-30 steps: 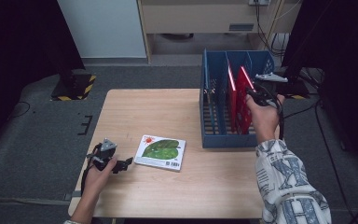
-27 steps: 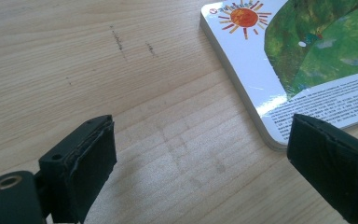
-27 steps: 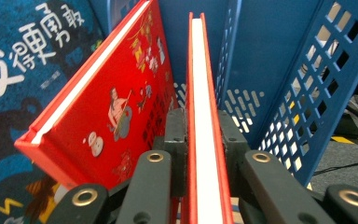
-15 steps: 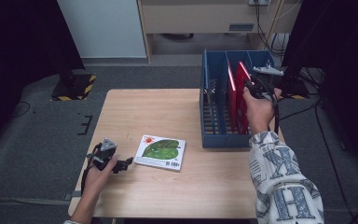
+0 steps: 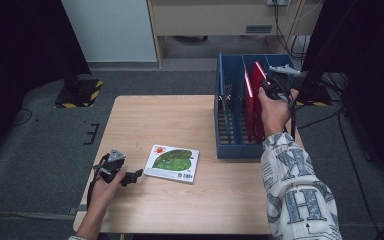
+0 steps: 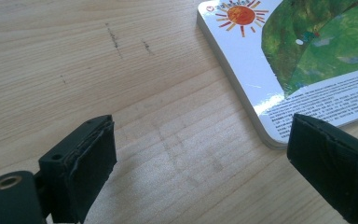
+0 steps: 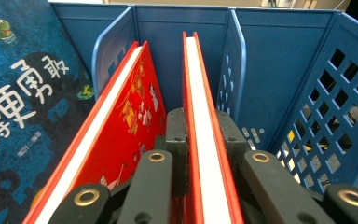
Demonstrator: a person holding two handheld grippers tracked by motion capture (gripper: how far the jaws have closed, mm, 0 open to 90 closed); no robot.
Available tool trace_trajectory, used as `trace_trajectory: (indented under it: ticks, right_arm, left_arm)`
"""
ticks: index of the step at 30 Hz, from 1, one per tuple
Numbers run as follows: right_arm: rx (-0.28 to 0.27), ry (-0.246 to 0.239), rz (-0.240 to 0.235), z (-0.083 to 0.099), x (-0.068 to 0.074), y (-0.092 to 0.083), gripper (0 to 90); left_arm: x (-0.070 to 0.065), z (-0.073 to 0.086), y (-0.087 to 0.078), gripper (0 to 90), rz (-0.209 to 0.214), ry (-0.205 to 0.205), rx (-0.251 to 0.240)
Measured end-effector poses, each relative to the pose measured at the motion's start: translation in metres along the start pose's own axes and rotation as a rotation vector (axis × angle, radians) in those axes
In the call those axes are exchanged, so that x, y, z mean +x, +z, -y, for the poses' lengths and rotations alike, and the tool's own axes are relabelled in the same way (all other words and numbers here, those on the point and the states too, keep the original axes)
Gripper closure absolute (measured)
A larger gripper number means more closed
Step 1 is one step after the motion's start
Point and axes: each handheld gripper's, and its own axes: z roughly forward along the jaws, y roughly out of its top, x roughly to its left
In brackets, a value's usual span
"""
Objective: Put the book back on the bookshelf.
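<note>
Right gripper (image 7: 200,154) jaws clamp red book (image 7: 204,140) upright in blue rack (image 7: 307,93); next, release. Left gripper (image 6: 205,163) jaws wide beside picture book (image 6: 307,65).

Light wooden table (image 5: 170,120) with faint dark scuffs in the grain, set on grey carpet (image 5: 35,165). Beyond its far edge, a pale blue-white panel (image 5: 107,30) and a beige cabinet (image 5: 210,17) with a small label strip; cables (image 5: 285,25) hanging at the cabinet's right end. Black stand foot with yellow-and-black hazard stripes (image 5: 80,94) on the floor at far left. Dark, unlit areas at both sides. More cable (image 5: 355,150) trailing over the carpet at right. Even overhead light.
</note>
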Motion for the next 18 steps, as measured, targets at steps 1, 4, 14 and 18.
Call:
trace_trajectory:
  ticks: [1, 4, 14, 18]
  right_arm:
    - [0.002, 0.0, 0.0, 0.0, 0.0, 0.001, 78.9]
    - [-0.002, -0.002, 0.002, 0.0, 0.002, 0.003, 78.8]
    - [0.0, -0.002, 0.005, 0.002, 0.006, 0.012, 78.7]
    - [-0.011, -0.004, 0.005, -0.001, 0.007, 0.013, 78.6]
  left_arm:
    - [0.0, 0.0, 0.0, 7.5, 0.001, 0.002, 0.003]
    - [-0.001, 0.0, 0.0, 7.5, 0.004, 0.004, 0.002]
    - [-0.001, 0.0, 0.001, 7.4, 0.003, 0.005, 0.005]
    - [-0.001, 0.0, 0.001, 7.4, 0.004, 0.001, 0.005]
